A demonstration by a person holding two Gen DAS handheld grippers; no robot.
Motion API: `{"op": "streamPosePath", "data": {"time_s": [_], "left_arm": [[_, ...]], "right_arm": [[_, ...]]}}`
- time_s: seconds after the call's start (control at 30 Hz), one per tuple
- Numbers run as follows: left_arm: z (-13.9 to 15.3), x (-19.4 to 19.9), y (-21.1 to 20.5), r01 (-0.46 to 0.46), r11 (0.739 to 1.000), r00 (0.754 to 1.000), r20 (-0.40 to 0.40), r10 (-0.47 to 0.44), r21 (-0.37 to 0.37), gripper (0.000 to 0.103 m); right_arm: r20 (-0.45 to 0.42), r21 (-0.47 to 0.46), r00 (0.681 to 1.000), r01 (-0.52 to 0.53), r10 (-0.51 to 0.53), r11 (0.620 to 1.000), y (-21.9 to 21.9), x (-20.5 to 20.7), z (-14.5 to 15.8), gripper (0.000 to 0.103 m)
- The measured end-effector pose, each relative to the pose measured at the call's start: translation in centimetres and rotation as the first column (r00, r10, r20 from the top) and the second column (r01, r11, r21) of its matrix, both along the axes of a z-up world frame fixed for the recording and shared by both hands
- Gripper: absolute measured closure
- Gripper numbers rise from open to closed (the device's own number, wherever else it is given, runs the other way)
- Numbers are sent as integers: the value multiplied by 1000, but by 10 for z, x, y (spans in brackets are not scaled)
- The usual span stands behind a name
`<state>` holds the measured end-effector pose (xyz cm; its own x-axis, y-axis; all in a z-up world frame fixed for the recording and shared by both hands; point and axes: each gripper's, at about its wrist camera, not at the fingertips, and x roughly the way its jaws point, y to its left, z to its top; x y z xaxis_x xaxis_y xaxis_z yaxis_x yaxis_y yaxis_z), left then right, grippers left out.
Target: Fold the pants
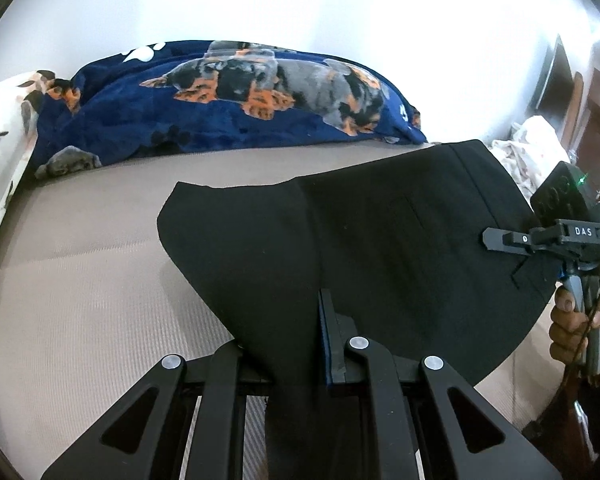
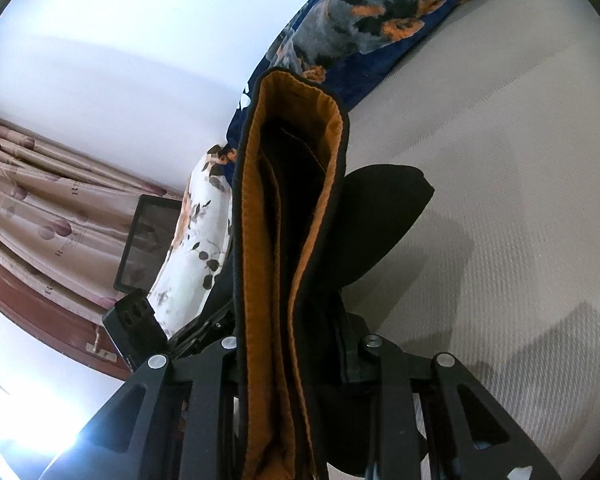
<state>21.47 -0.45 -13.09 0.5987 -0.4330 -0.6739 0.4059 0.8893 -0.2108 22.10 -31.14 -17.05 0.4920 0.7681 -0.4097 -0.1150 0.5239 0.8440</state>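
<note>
From the left wrist, the left gripper is clenched on a fold of the black pants, which spread out over the tan bed toward its far edge, where a blue dog-print blanket lies. At the right, the right gripper reaches over the cloth, a hand on its handle. From the right wrist, the right gripper grasps the waistband, whose orange lining shows, raised above the bed.

Navy dog-print blanket on beige bed, floral pillow, patterned curtain
</note>
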Motion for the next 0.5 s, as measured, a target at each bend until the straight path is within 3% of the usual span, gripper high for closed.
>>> {"op": "streamPosePath", "data": {"time_s": [0.5], "left_arm": [[-1, 62, 3, -53, 999, 998, 16, 53, -5, 89]], "right_arm": [[9, 32, 1000, 5, -6, 999, 0, 53, -8, 79]]}}
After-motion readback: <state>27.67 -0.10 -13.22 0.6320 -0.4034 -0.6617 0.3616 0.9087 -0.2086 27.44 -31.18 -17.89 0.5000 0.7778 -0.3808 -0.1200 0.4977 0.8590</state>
